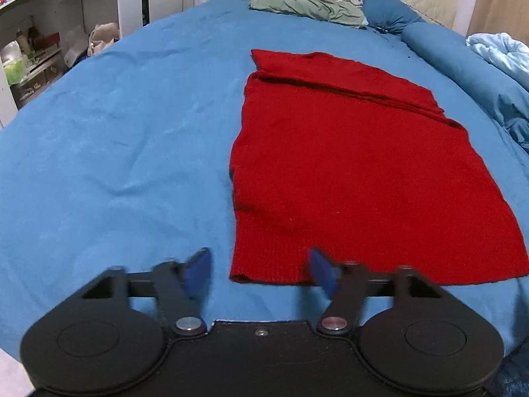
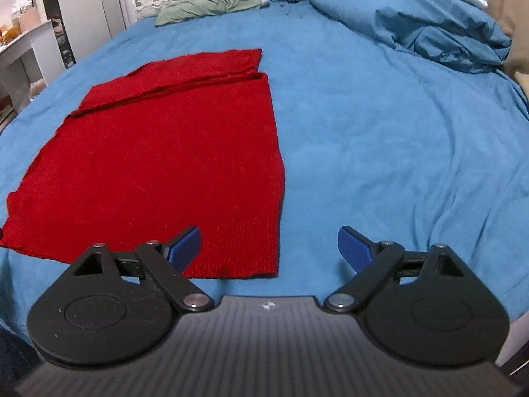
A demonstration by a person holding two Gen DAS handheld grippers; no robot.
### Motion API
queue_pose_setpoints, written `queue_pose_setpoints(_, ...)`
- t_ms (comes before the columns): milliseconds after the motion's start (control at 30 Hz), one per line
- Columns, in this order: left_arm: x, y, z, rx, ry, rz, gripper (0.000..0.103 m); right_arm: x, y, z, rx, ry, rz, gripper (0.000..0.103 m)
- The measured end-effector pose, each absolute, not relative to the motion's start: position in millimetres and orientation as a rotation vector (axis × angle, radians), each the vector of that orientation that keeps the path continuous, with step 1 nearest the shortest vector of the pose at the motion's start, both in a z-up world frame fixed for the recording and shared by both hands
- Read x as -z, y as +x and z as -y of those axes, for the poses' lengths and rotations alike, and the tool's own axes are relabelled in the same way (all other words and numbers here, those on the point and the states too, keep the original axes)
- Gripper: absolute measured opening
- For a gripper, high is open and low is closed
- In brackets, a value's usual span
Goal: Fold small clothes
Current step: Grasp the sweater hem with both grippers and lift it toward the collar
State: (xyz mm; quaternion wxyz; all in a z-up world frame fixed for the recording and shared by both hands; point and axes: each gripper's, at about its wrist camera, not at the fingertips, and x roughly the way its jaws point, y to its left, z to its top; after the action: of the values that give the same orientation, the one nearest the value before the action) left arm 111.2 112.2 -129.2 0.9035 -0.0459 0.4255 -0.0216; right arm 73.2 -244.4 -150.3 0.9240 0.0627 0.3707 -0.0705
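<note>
Red knit garment (image 1: 337, 172) lay flat on the blue bed (image 1: 115, 139) near its front edge; your left hand-held gripper (image 1: 261, 269) and right hand-held gripper (image 2: 269, 248) hovered spread apart, holding nothing.

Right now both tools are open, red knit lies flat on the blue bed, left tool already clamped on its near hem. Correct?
Not quite. The left tool is open, not clamped: the left wrist view shows its pads spread on either side of the near-left corner of the red knit, gripping nothing. The rest holds: the right tool is open too, and the knit lies flat on the blue bed.
</note>
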Motion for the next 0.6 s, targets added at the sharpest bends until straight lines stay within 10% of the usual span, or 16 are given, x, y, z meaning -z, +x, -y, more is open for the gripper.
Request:
queue_pose_setpoints(533,154.1,114.0,-109.6,0.013,-0.104,-0.858,0.037,189.3,93.3,238.1,0.176,0.135,-0.823,0.072)
queue_pose_setpoints(600,153.9,113.6,-108.7,0.011,-0.101,-0.853,0.022,189.1,94.2,237.6,0.164,0.138,-0.821,0.064)
